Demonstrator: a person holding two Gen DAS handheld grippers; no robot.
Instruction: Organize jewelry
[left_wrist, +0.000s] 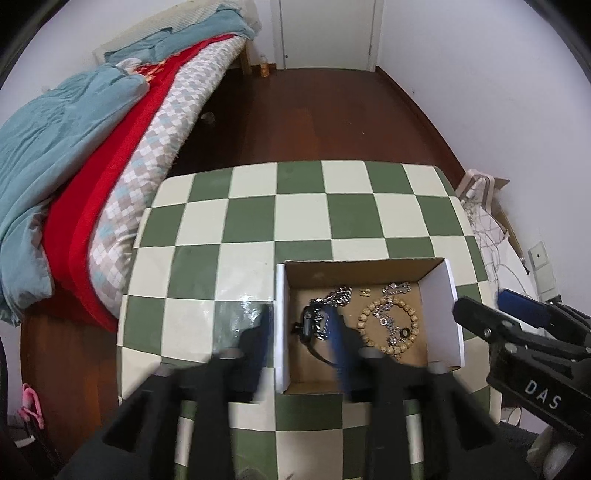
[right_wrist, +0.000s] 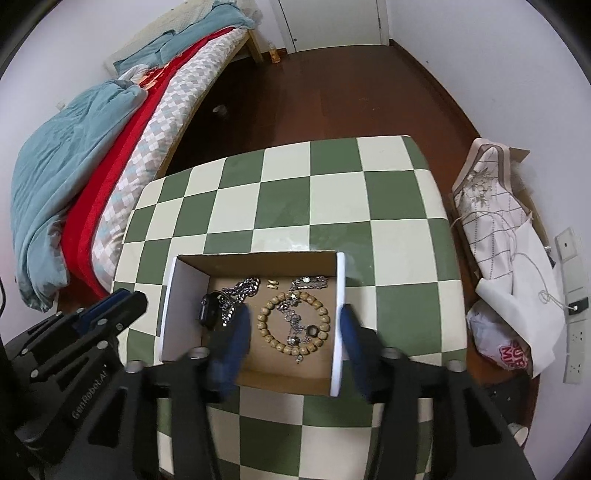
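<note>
Left wrist view: left gripper (left_wrist: 303, 332) points steeply down, jaws parted astride the left wall of the open white cardboard box (left_wrist: 452, 295), gripping nothing; right gripper (right_wrist: 295, 332) likewise straddles the box's right wall, empty. Inside lie a wooden bead bracelet (right_wrist: 293, 321), silver chains (right_wrist: 243, 286), a black watch (right_wrist: 207, 310); the box sits near the green-and-cream checkered table's (right_wrist: 332, 192) front edge; beyond, a bed (right_wrist: 110, 147).

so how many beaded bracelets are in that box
1: the wooden bead bracelet lies in the box's right half, around a tangled silver chain. Others may hide underneath.
</note>
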